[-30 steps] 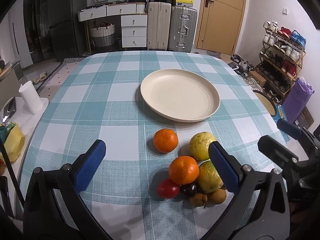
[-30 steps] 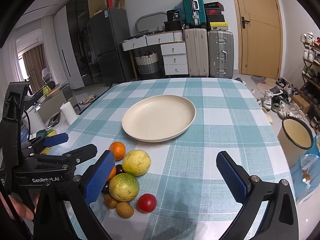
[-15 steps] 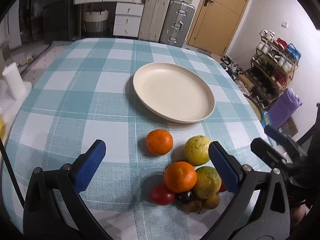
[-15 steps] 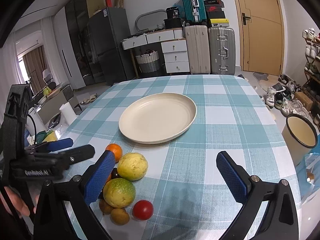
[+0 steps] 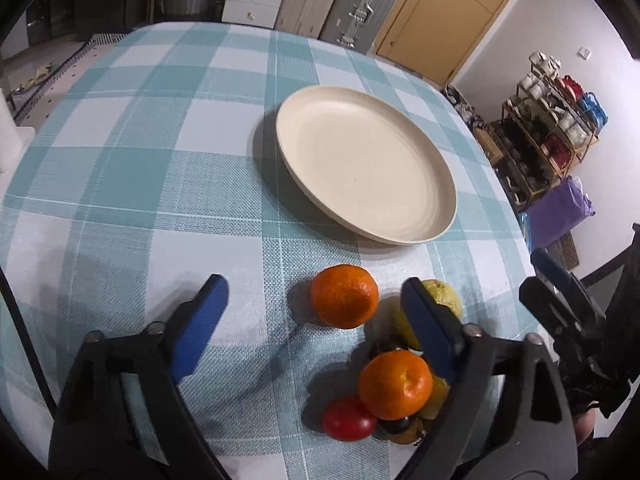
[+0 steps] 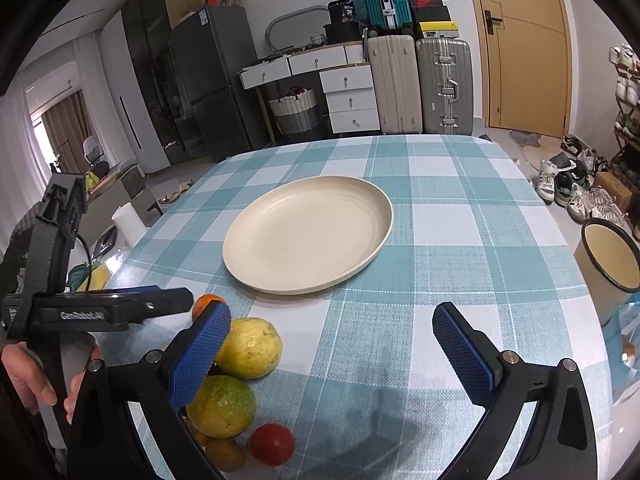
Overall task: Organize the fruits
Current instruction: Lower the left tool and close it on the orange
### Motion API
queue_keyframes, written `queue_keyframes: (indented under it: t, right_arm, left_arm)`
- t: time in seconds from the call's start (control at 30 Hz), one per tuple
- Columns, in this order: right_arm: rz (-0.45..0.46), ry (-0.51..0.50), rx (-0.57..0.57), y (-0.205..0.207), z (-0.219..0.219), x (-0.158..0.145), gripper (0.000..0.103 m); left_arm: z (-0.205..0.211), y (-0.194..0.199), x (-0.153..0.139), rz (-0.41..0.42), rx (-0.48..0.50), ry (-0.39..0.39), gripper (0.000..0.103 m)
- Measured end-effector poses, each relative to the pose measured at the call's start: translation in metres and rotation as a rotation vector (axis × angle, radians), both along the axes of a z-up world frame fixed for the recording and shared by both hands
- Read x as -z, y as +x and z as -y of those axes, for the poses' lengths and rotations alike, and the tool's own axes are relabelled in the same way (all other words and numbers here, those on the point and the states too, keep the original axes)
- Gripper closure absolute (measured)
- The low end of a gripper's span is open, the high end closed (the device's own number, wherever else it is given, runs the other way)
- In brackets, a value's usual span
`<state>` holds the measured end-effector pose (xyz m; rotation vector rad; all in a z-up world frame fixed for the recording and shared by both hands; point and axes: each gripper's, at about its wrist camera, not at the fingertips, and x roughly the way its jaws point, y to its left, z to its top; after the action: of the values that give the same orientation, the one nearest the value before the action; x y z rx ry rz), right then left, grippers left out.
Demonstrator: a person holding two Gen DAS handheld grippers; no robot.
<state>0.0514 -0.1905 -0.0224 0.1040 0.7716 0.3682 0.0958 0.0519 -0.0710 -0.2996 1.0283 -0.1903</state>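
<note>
A pile of fruit lies near the table's front edge. A lone orange (image 5: 345,296) sits between the jaws of my left gripper (image 5: 315,284). The jaws are closing, and neither blue pad touches the orange. Behind the right finger (image 5: 428,328) lie a second orange (image 5: 395,384), a red tomato (image 5: 348,418), a yellow fruit (image 5: 444,294) and small dark and brown fruits. The cream plate (image 5: 366,168) stands empty farther back. My right gripper (image 6: 331,312) hovers open over bare cloth, right of the yellow fruit (image 6: 250,348), a green-yellow fruit (image 6: 222,406) and the tomato (image 6: 272,444).
The table carries a teal checked cloth (image 5: 132,168). A cream-lined bin (image 6: 608,256) stands off its right edge, and a paper roll (image 6: 128,218) off its left. Suitcases (image 6: 420,84) and drawers line the back wall. A shoe rack (image 5: 556,120) is at the right.
My left gripper has moved forward and down until the lone orange lies between its fingers, and its jaws have narrowed. The right gripper has crept slightly forward, still open.
</note>
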Motion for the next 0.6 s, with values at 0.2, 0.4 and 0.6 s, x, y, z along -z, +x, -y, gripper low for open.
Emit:
queue_keyframes:
  t: [0.2, 0.4, 0.6]
  right_arm:
    - [-0.018, 0.010, -0.004, 0.012, 0.001, 0.005, 0.000]
    - [-0.044, 0.026, 0.002, 0.021, 0.004, 0.010, 0.000]
    - [-0.052, 0.028, -0.012, 0.024, 0.003, 0.011, 0.000]
  left_arm:
    - [0.008, 0.013, 0.008, -0.037, 0.053, -0.052, 0.023]
    - [0.015, 0.025, 0.020, -0.102, 0.079, -0.073, 0.035]
    - [0.018, 0.029, 0.022, -0.119, 0.092, -0.092, 0.056]
